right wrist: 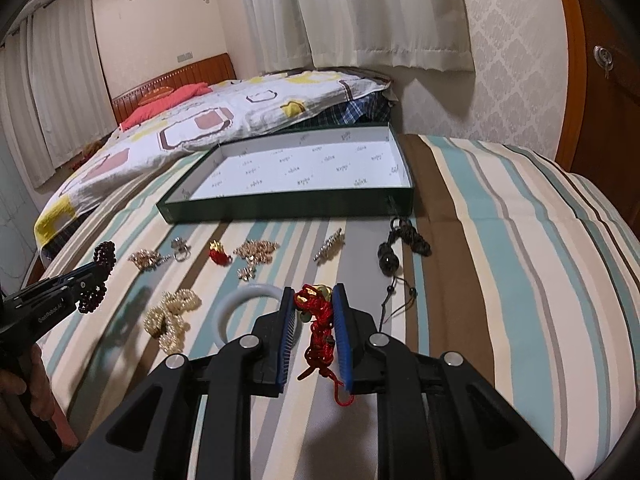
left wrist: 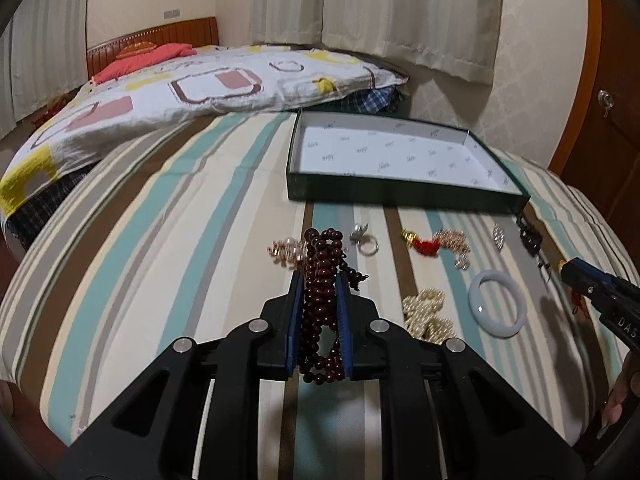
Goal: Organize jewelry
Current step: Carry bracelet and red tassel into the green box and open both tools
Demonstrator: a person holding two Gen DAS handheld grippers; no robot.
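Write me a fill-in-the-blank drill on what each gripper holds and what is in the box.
1. The left gripper is shut on a string of dark red ____.
2. The red knotted cord sits between the jaws of the ____ gripper.
3. The green box has a white lining and holds ____ jewelry so far.
4. The white bangle lies on the ____ bedspread, next to the pearl bracelets.

Missing words: beads; right; no; striped
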